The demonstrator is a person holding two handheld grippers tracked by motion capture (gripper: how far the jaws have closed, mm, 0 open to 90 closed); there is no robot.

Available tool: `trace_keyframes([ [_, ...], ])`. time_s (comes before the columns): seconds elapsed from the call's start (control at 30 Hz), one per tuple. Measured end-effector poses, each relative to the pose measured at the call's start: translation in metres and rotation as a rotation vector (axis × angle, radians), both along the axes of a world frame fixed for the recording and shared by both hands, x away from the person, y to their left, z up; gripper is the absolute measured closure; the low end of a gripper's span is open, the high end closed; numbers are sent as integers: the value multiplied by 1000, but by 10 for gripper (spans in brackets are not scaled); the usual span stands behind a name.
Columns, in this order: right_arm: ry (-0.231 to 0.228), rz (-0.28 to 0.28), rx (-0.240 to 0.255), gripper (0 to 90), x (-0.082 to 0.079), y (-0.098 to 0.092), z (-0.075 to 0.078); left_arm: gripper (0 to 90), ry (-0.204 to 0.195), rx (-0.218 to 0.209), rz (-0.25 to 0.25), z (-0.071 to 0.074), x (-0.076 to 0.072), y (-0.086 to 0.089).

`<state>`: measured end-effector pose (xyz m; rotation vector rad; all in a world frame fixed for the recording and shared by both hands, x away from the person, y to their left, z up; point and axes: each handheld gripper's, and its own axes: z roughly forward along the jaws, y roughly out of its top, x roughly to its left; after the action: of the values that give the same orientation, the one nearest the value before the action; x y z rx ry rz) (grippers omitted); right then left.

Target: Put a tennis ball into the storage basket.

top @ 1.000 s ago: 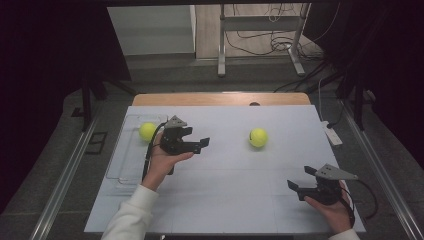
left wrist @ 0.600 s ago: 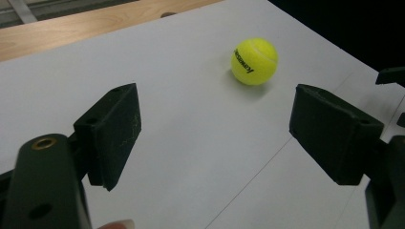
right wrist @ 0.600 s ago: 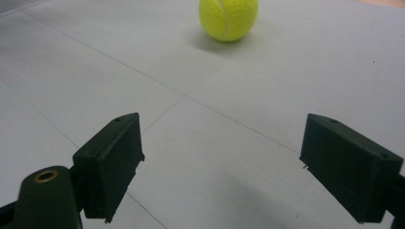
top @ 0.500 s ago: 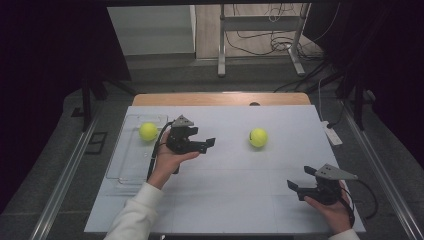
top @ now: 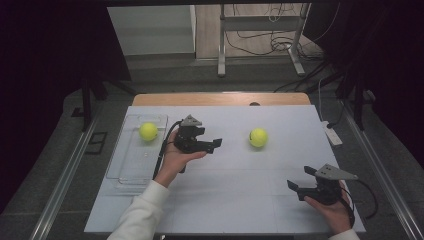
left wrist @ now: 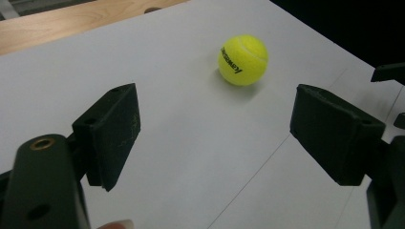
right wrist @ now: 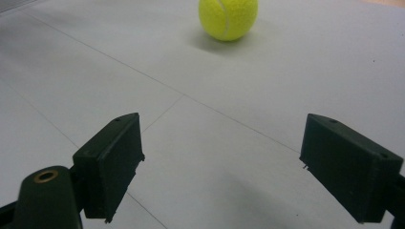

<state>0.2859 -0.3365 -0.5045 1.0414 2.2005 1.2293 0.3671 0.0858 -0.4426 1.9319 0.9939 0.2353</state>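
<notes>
Since a second ago the left gripper has slid across the table toward the right of the high view, away from the clear tray and closer to the loose tennis ball; the right gripper has kept its place near the table's front right corner. Between the left gripper's jaws nothing is held: they stand well apart and have just been opening a little further, with only bare white tabletop between them in the left gripper view. That view has the loose tennis ball ahead of the jaws and somewhat to their right, resting on the table well clear of both pads (black lettering runs down its side). The right gripper is likewise wide open and empty, its two black pads framing plain tabletop in the right gripper view, and the same ball sits farther off, near the top of that picture. In the high view this ball lies on the white surface between the two grippers, nearer the left one and toward the far side of the table. A second tennis ball rests inside the clear tray, at its far end, behind the left hand and apart from it
</notes>
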Motion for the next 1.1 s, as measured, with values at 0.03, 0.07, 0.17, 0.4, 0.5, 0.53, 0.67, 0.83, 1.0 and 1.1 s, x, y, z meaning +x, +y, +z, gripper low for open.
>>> trace_keyframes([
  [0.03,0,0,-1,147,0,0,0,184,1,0,-1,0,0,-1],
  [0.07,0,0,-1,147,0,0,0,183,0,1,-3,0,1,-2],
  [0.17,0,1,-1,147,0,0,0,183,1,8,-10,0,2,-4],
  [0.4,1,0,-3,147,0,1,0,181,6,11,-21,-1,6,-12],
  [0.5,-1,5,0,147,0,1,0,181,9,14,-24,-2,8,-16],
  [0.53,-1,5,0,147,0,1,0,181,11,18,-27,-2,9,-17],
  [0.67,0,5,4,147,0,1,0,181,16,21,-31,-4,12,-23],
  [0.83,4,12,2,147,0,3,-1,181,22,27,-37,-8,17,-28],
  [1.0,8,18,-1,147,0,7,-1,181,29,30,-37,-10,21,-33],
  [1.1,7,22,0,147,-1,7,-1,181,32,33,-36,-11,24,-36],
])
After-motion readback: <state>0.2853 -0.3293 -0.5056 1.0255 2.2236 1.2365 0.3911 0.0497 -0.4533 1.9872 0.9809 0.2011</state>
